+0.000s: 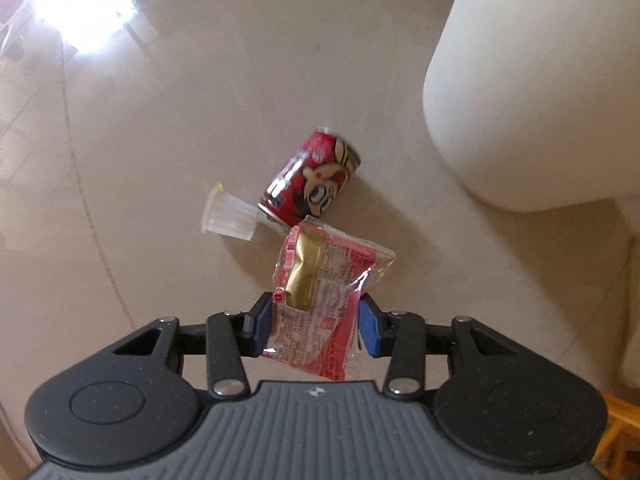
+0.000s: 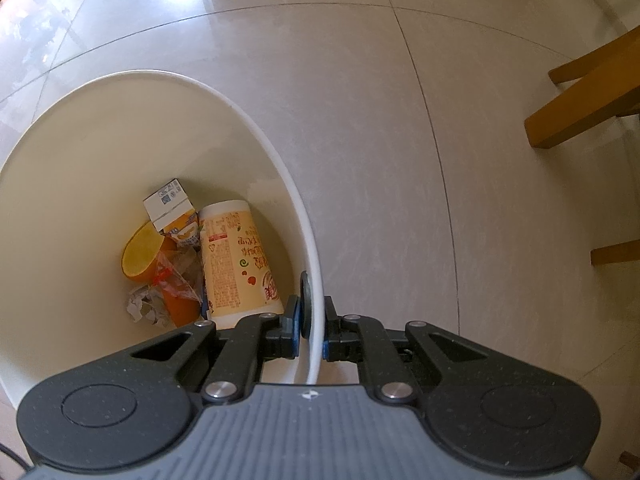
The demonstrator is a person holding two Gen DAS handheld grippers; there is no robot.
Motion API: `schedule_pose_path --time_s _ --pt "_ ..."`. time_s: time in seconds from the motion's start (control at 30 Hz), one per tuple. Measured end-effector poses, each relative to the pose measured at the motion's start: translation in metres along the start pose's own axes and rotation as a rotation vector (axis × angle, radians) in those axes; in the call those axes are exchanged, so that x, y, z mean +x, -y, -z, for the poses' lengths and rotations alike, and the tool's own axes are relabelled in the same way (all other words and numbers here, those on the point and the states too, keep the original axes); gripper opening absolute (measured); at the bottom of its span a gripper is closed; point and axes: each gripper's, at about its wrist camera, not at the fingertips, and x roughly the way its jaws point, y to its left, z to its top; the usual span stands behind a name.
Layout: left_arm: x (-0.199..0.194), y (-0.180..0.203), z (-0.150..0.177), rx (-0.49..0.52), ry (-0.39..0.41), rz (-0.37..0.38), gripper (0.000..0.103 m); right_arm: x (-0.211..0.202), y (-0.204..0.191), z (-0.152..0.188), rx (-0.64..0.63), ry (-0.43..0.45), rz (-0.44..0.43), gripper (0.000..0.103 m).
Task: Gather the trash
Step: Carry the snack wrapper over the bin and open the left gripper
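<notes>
**Two grippers busy, one bin part full**

Two grippers, both gripping something. In the left wrist view, the left gripper (image 1: 316, 322) has its blue pads pressed against the sides of a pink and gold snack wrapper (image 1: 320, 300), which sits lower centre of the frame, held above the beige tiled floor (image 1: 160, 140). Just past the wrapper, around the middle of the frame, a red can (image 1: 312, 178) with a cartoon face lies on its side, and a small clear plastic cup (image 1: 230, 216) lies tipped over right beside it on the left. The outside of the white bin (image 1: 540, 100) fills the upper right there.

In the right wrist view, the right gripper (image 2: 310, 330) is clamped narrow on the white bin's rim (image 2: 316, 280), one pad inside and one outside the wall, lower centre of the frame.

What's in the bin, lower left of that frame:
- a tall cream paper cup (image 2: 240, 260) with red print, lying on its side
- a small white and orange carton (image 2: 172, 212) above it
- an orange cup (image 2: 148, 256) tipped over
- some clear crinkled plastic (image 2: 180, 280) and crumpled paper (image 2: 140, 306)

Wooden furniture legs (image 2: 580, 104) show at the right edge.
</notes>
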Motion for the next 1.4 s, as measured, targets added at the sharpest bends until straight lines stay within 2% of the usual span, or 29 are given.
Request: schedule_pose_path --time_s 0.17,0.33,0.57,0.7,0.73,0.77,0.83,1.1,1.4 --pt "-0.064 -0.001 -0.022 -0.031 0.048 0.013 0.044 0.002 -0.002 -0.002 0.007 -0.004 0.008 0.012" --pt "-0.124 0.012 -0.052 -0.024 0.129 0.059 0.044 0.002 -0.002 -0.003 0.021 0.0 0.012 0.013" --pt "-0.172 0.042 -0.093 0.016 0.22 0.126 0.044 0.002 -0.002 -0.002 0.02 -0.002 0.014 0.013" --pt "-0.179 0.055 -0.111 0.015 0.261 0.186 0.049 0.002 -0.003 -0.002 0.018 0.0 0.014 0.013" --pt "-0.18 0.058 -0.113 0.018 0.274 0.201 0.055 0.002 -0.003 -0.002 0.018 0.001 0.014 0.013" --pt "-0.181 0.06 -0.115 0.017 0.285 0.217 0.071 0.002 -0.003 -0.002 0.017 0.001 0.014 0.013" --pt "-0.182 0.063 -0.12 -0.006 0.296 0.232 0.087 0.002 -0.003 -0.002 0.014 0.001 0.013 0.013" --pt "-0.182 0.064 -0.121 -0.038 0.271 0.219 0.087 0.002 -0.002 -0.002 0.016 0.003 0.008 0.012" --pt "-0.169 0.05 -0.105 -0.082 0.24 0.169 0.087 0.001 -0.002 -0.003 0.017 0.001 0.009 0.012"
